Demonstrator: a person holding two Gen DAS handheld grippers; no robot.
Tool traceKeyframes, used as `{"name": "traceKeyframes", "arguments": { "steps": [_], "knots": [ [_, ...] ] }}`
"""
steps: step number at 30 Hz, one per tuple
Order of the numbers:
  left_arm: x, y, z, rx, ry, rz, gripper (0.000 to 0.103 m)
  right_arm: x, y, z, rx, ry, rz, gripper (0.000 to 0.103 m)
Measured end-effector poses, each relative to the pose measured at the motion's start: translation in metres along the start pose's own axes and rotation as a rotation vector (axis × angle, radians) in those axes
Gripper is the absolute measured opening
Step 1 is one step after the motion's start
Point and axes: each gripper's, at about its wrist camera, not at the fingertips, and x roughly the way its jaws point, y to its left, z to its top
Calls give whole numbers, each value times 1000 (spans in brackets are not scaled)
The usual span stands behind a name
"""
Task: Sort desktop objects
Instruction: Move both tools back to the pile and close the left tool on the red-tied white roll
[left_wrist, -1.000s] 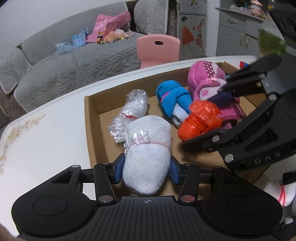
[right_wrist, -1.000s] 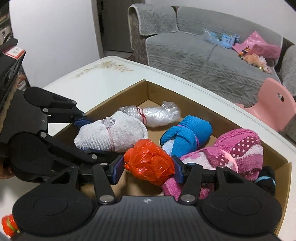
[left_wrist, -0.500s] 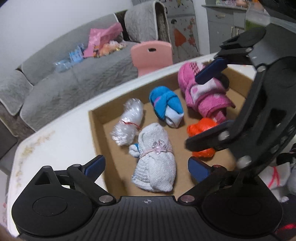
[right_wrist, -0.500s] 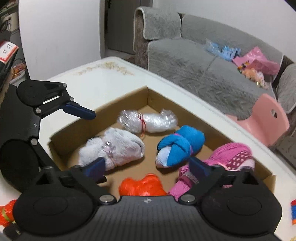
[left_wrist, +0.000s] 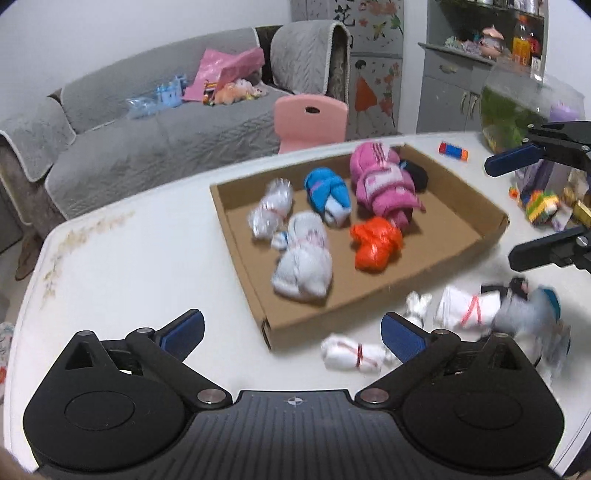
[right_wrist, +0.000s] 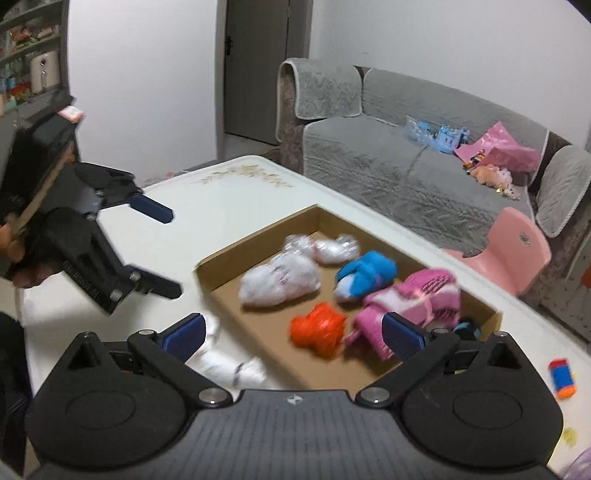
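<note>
A shallow cardboard box (left_wrist: 476, 240) (right_wrist: 258, 332) on the white table holds a white sock roll (left_wrist: 303, 262) (right_wrist: 280, 280), an orange bag bundle (left_wrist: 375, 243) (right_wrist: 319, 328), a blue sock roll (left_wrist: 328, 195) (right_wrist: 365, 273), a pink sock bundle (left_wrist: 384, 184) (right_wrist: 417, 299) and a clear plastic bundle (left_wrist: 269, 210) (right_wrist: 336, 247). My left gripper (left_wrist: 291, 332) (right_wrist: 162, 251) is open and empty, pulled back from the box's near corner. My right gripper (right_wrist: 291, 332) (left_wrist: 517, 206) is open and empty, above the box's side.
Outside the box lie white sock rolls tied with red bands (left_wrist: 354, 354) (left_wrist: 469, 310) (right_wrist: 225, 365) and a grey-blue roll (left_wrist: 535, 306). A small orange-blue toy (left_wrist: 452, 150) (right_wrist: 561, 378) and colourful clutter (left_wrist: 543, 206) lie on the table. A pink chair (left_wrist: 310, 122) and grey sofa (left_wrist: 147, 147) stand beyond.
Both grippers opened, letting go of the white sock roll and the orange bundle in the box, then drew back and up. The view now takes in the whole box and table.
</note>
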Motion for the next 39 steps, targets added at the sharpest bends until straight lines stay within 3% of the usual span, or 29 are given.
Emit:
{"name": "traceKeyframes", "arguments": {
  "steps": [6, 8, 11, 17, 22, 33, 39],
  "knots": [
    [13, -26, -26, 202, -29, 25, 103, 23, 17, -16, -9, 22, 60, 101],
    [22, -28, -30, 230, -18, 49, 102, 34, 21, -19, -10, 35, 63, 101],
    [29, -27, -33, 231, -21, 42, 102, 46, 24, -22, 8, 44, 87, 101],
    [33, -23, -34, 212, -25, -68, 102, 59, 31, -30, 50, 58, 129, 101],
    [47, -19, -34, 183, -10, -136, 102, 67, 35, -38, 87, 85, 120, 101],
    [63, -12, -45, 196, -1, -181, 102, 79, 34, -43, 129, 131, 73, 102],
    [67, -8, -47, 189, 10, -253, 99, 82, 37, -40, 130, 162, 59, 102]
  ]
}}
